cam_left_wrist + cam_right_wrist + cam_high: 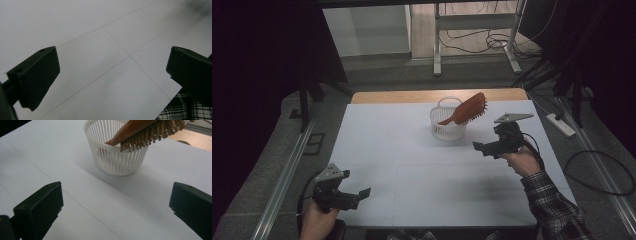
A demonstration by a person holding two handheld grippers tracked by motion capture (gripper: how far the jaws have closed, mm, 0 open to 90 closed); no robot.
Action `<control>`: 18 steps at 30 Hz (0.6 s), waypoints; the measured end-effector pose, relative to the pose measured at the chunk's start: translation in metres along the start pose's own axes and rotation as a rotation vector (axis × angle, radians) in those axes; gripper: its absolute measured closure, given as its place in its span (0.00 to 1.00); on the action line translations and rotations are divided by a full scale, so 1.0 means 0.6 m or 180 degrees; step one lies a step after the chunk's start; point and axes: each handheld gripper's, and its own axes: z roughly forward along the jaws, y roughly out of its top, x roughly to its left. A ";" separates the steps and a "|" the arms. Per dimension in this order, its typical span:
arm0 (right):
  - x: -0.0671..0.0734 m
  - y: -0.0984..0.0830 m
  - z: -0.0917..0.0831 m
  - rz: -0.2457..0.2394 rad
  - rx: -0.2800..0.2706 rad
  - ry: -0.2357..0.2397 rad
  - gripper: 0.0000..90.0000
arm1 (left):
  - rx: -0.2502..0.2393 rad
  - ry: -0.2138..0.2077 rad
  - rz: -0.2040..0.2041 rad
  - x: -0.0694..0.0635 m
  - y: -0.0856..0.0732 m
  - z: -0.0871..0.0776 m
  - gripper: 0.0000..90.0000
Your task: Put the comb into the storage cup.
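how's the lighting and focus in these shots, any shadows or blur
High view: dim, dark at the edges, the table evenly lit. Right gripper view: the basket casts a soft shadow toward the camera; the brush bristles look slightly soft. Left gripper view: both jaws blurred, faint shadow top right.

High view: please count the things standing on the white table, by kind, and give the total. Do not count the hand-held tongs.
White slotted plastic basket: 1
Brown wooden hairbrush, handle down in the basket, bristled head leaning over its rim: 1
Total: 2
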 end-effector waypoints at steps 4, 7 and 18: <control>0.002 -0.006 -0.004 -0.0003 0.0008 0.0011 0.00 | 0.0002 -0.0002 0.0000 0.000 0.000 0.000 0.00; 0.003 -0.010 -0.007 0.0004 0.0023 0.0015 0.00 | 0.0006 0.0000 0.0002 0.000 0.000 0.001 0.00; 0.002 -0.029 -0.023 0.0015 0.0075 0.0048 0.00 | 0.0017 0.0007 0.0004 0.000 0.000 0.001 0.00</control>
